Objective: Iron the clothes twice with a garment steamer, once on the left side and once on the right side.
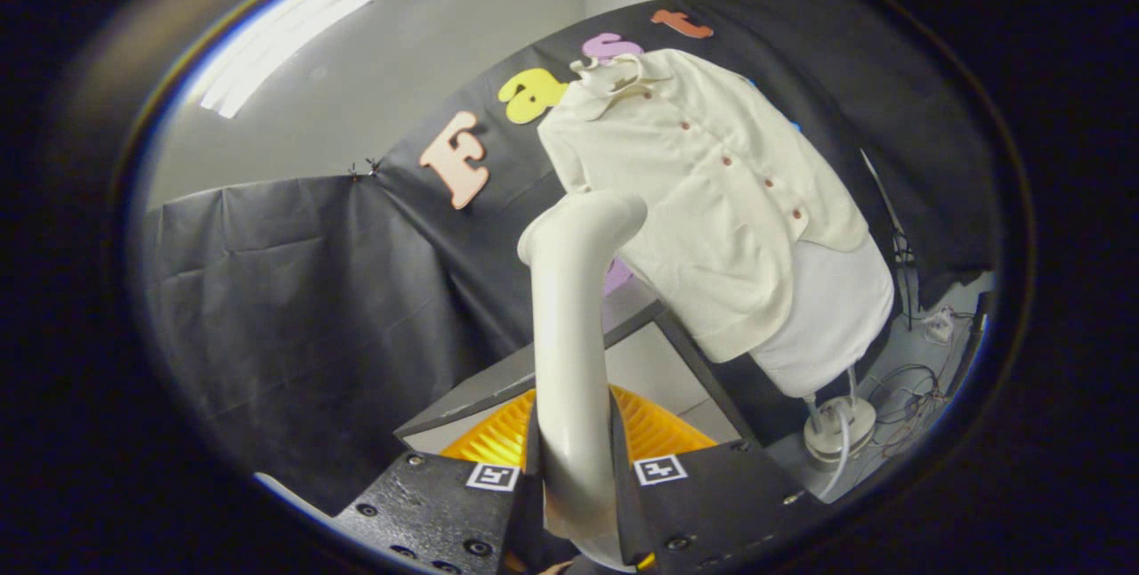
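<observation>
A cream garment steamer [569, 335] stands up between my fingers, its handle gripped by both of them and its bent head [587, 223] pointing toward the shirt. My gripper [574, 468] is shut on that handle. Beyond the steamer head, a cream short-sleeved shirt [703, 192] with dark red buttons hangs on a white mannequin torso [836, 326]. The steamer head sits close to the shirt's lower part near one sleeve; I cannot tell whether it touches the cloth. The whole scene appears tilted.
The mannequin rests on a round white base [836, 433] with a pole. An orange ribbed thing [507, 441] lies just ahead of my fingers beside a grey-edged table [641, 361]. Cables [908, 397] trail on the floor by the base. Black cloth walls stand behind.
</observation>
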Demonstrator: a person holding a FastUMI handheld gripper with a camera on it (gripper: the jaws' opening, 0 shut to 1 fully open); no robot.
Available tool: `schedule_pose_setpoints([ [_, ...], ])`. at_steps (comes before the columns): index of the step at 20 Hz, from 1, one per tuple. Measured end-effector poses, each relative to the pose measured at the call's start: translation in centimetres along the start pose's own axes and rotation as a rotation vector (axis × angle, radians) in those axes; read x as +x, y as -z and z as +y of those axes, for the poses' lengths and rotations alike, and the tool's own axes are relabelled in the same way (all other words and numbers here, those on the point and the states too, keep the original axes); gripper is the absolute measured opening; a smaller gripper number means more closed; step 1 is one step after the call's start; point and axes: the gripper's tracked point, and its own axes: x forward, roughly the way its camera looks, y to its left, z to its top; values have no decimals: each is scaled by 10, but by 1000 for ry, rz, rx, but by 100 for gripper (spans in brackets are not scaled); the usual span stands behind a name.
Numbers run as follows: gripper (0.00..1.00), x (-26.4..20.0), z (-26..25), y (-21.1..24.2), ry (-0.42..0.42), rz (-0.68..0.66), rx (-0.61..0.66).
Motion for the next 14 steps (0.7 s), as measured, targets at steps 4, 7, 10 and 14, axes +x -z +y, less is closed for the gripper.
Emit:
schedule_pose_setpoints([
  [4, 32, -11, 72, 10, -58, 5, -90],
  [7, 32, -29, 109, 7, -30, -74, -265],
  [10, 32, -48, 142, 30, -41, -55, -301],
  [14, 32, -87, 171, 34, -36, -87, -408],
])
